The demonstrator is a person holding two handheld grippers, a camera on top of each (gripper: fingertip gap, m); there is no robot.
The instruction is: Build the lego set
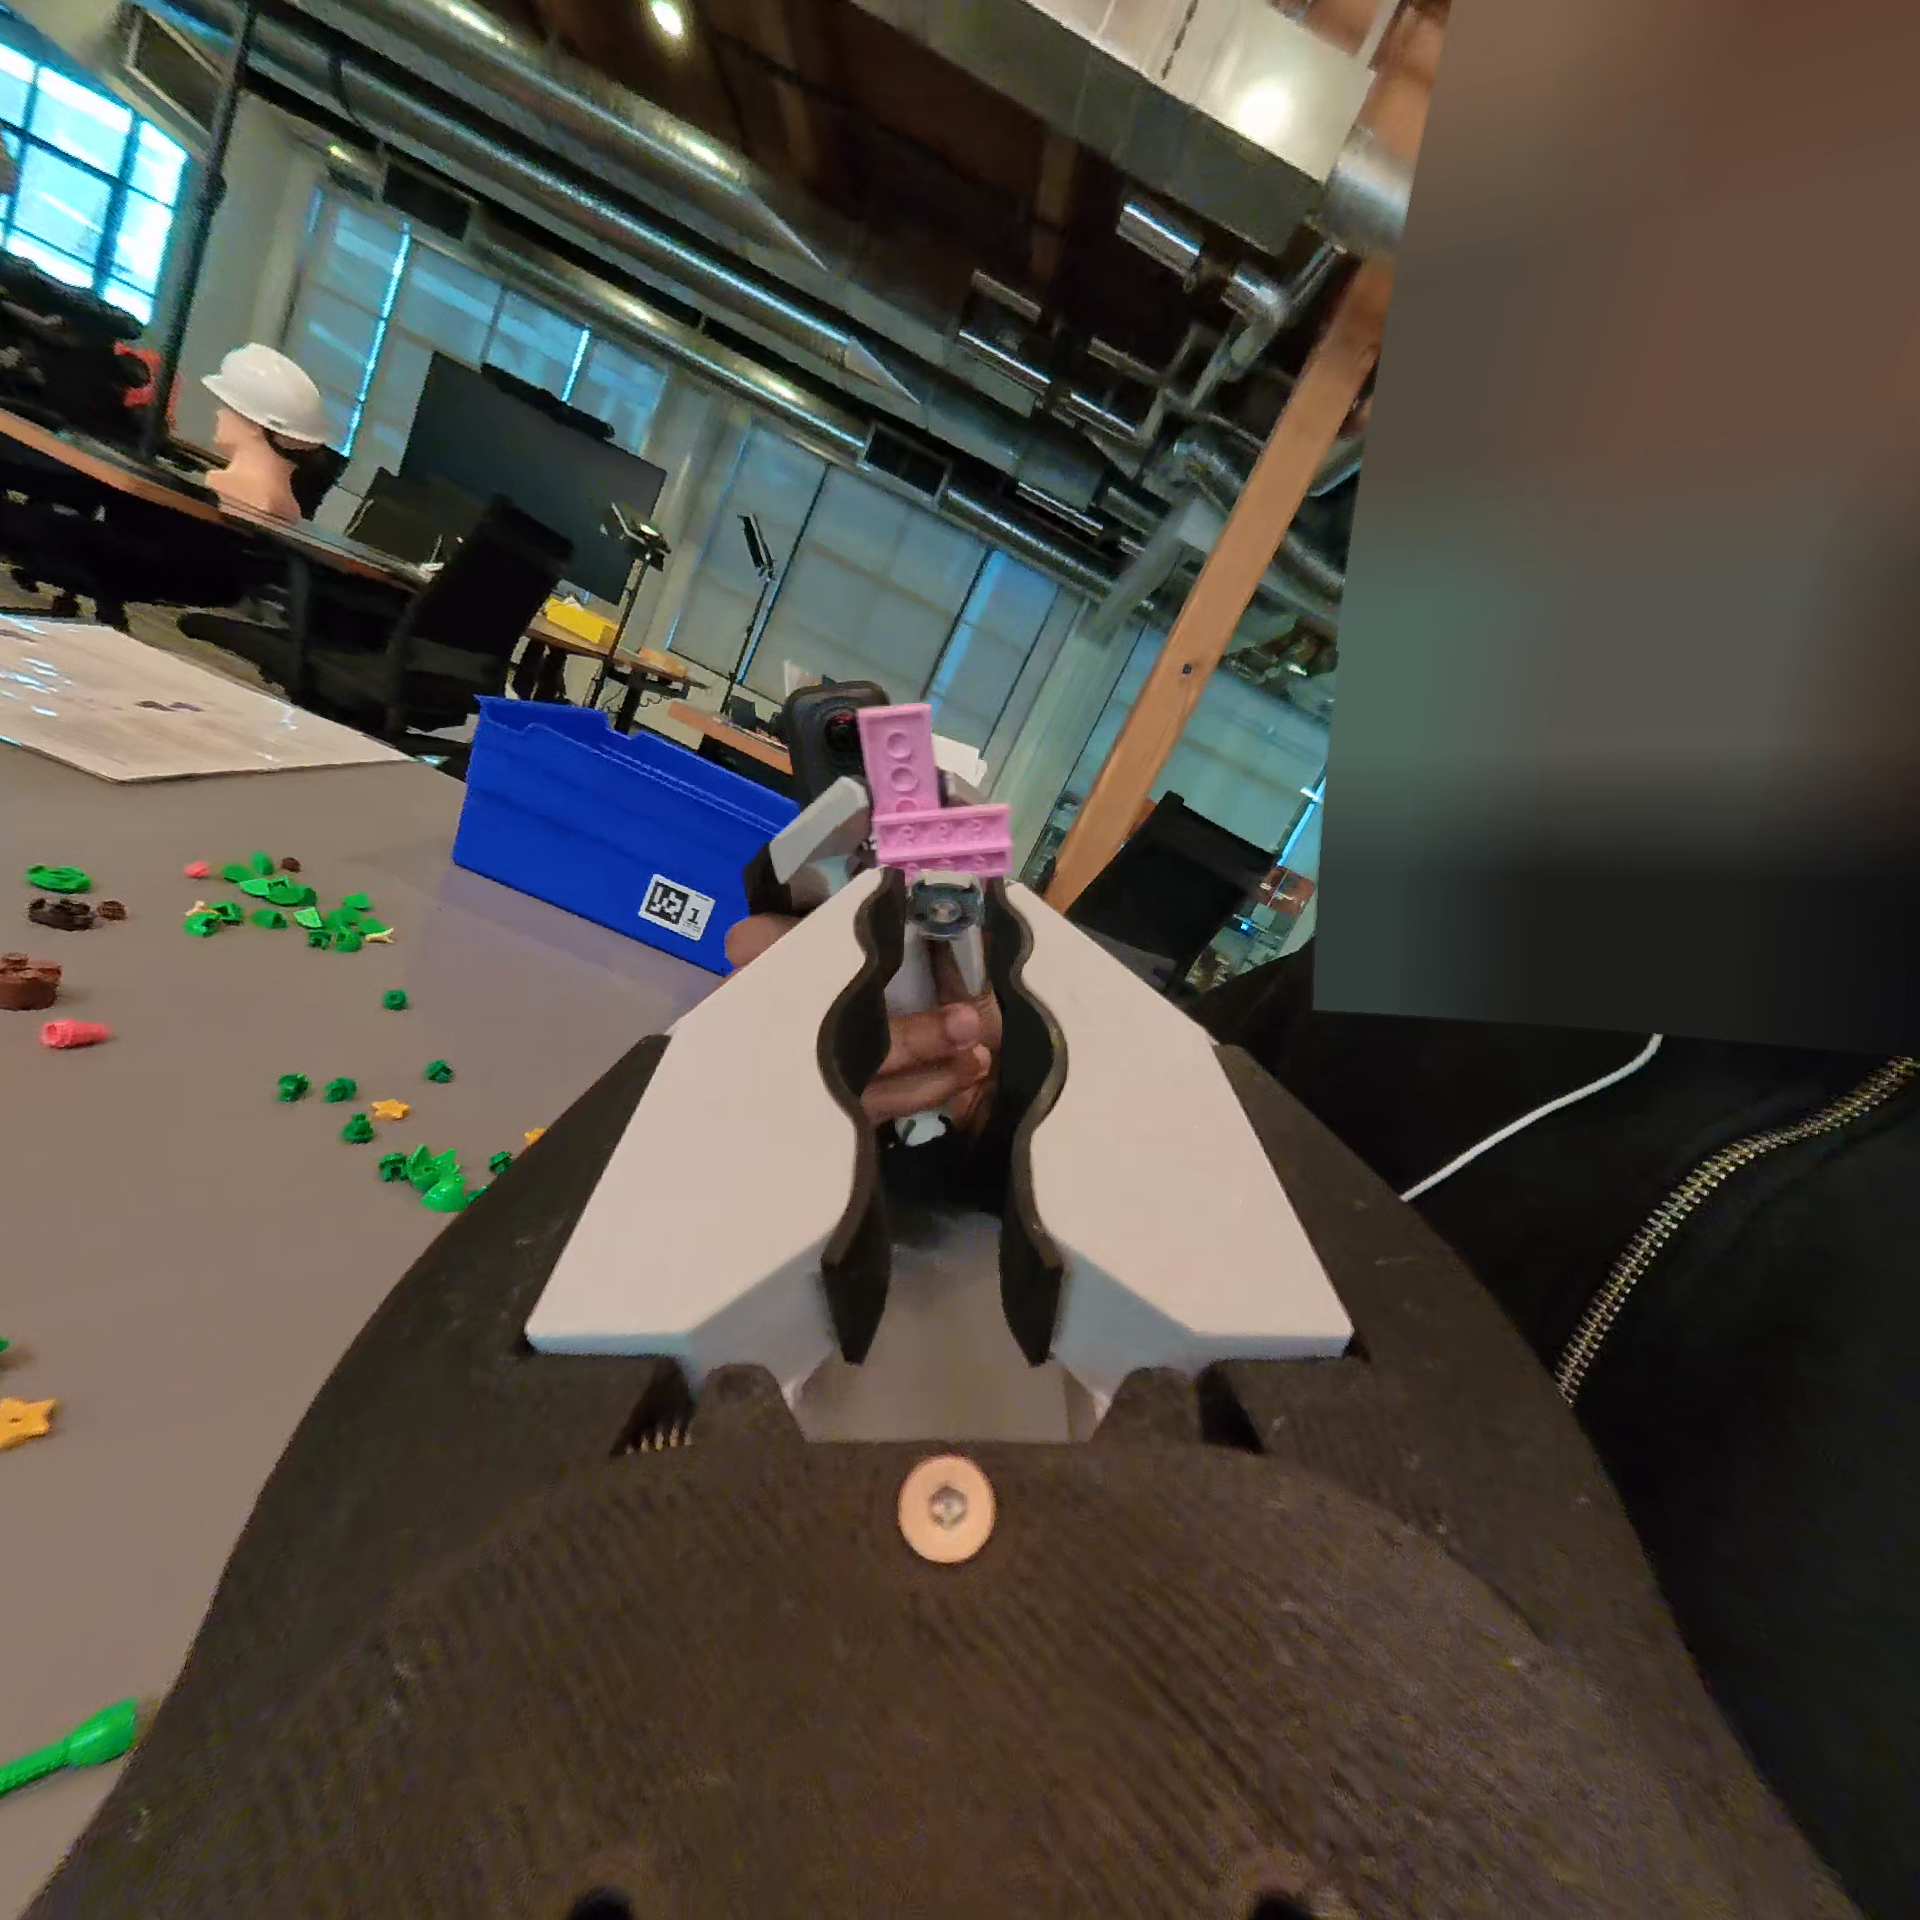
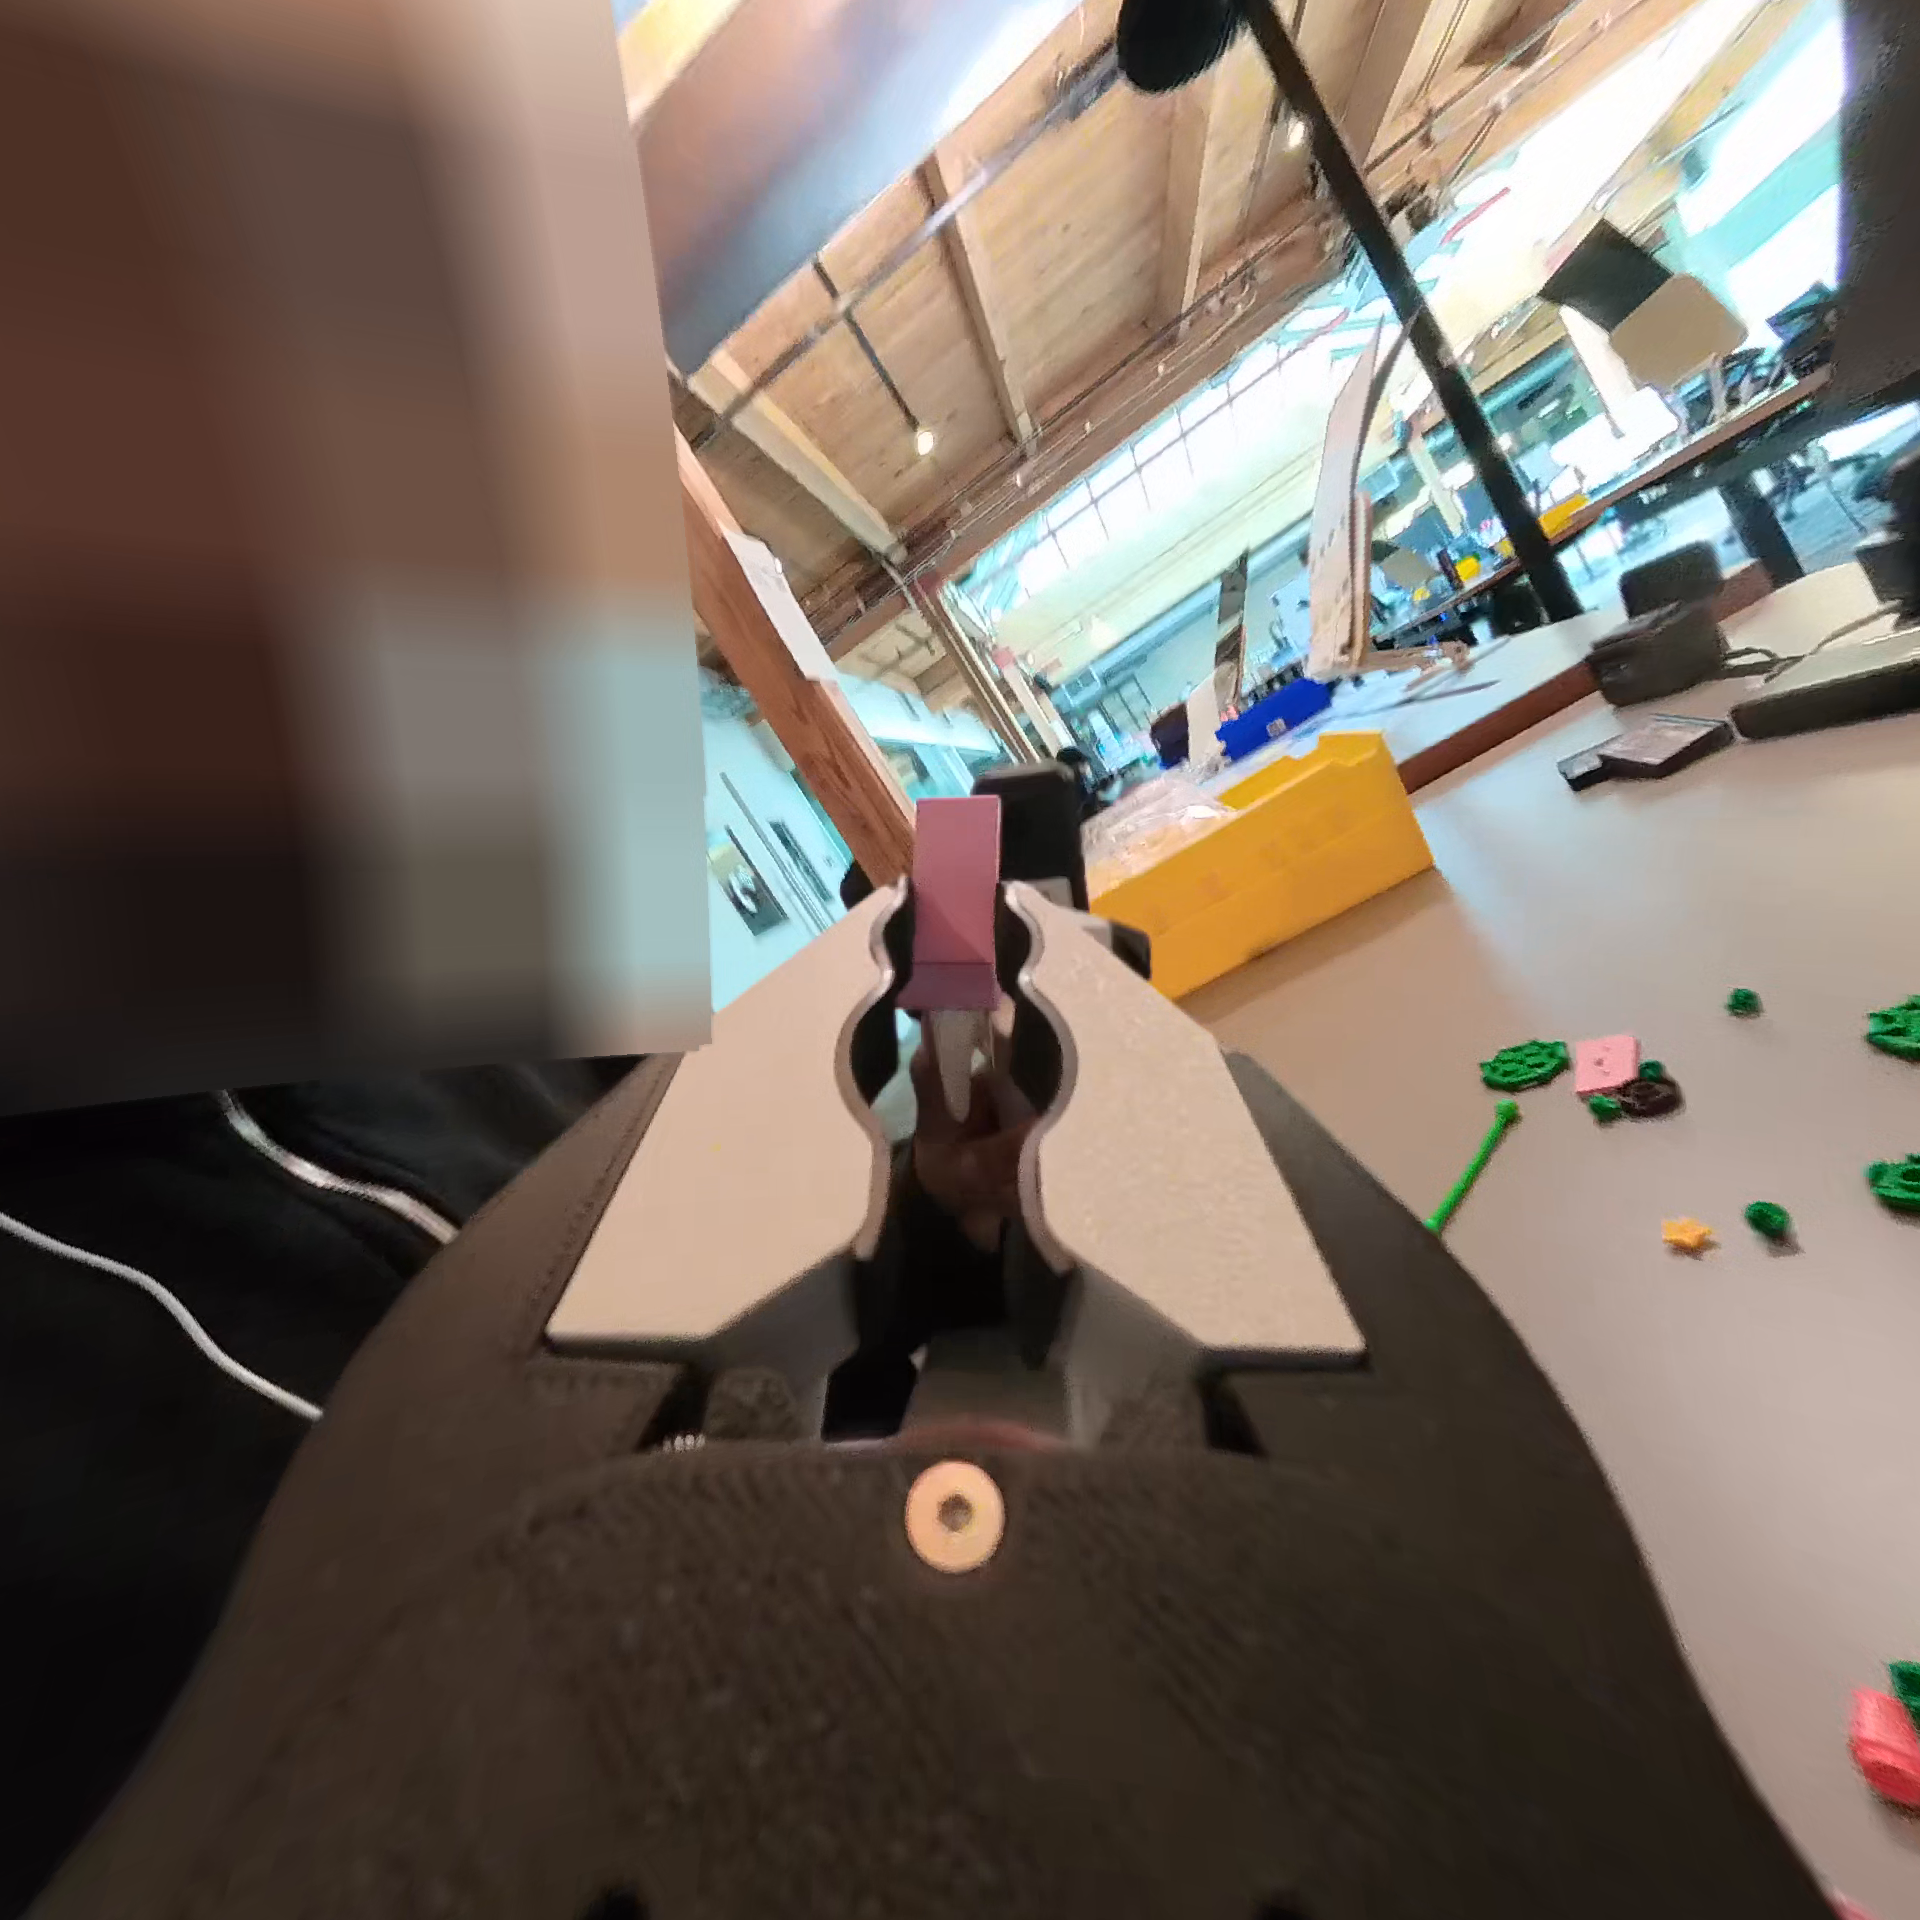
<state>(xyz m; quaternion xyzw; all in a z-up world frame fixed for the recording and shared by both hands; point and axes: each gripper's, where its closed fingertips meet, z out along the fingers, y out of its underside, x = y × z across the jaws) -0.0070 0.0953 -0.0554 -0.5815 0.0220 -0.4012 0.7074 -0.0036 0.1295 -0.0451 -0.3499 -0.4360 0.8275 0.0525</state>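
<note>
Both grippers are raised above the grey table and face each other. A long pink plate stands upright with a shorter pink plate fixed across its lower end. My left gripper is shut at its very tips on the cross plate. My right gripper is shut on the long pink plate. The right gripper shows behind the plates in the left wrist view. One white finger of the left gripper shows below the plate in the right wrist view.
Loose green pieces, brown pieces and yellow stars lie on the table. A blue bin stands behind them, a yellow bin on the other side. A small pink plate and green stem lie nearby. A person's black jacket is close.
</note>
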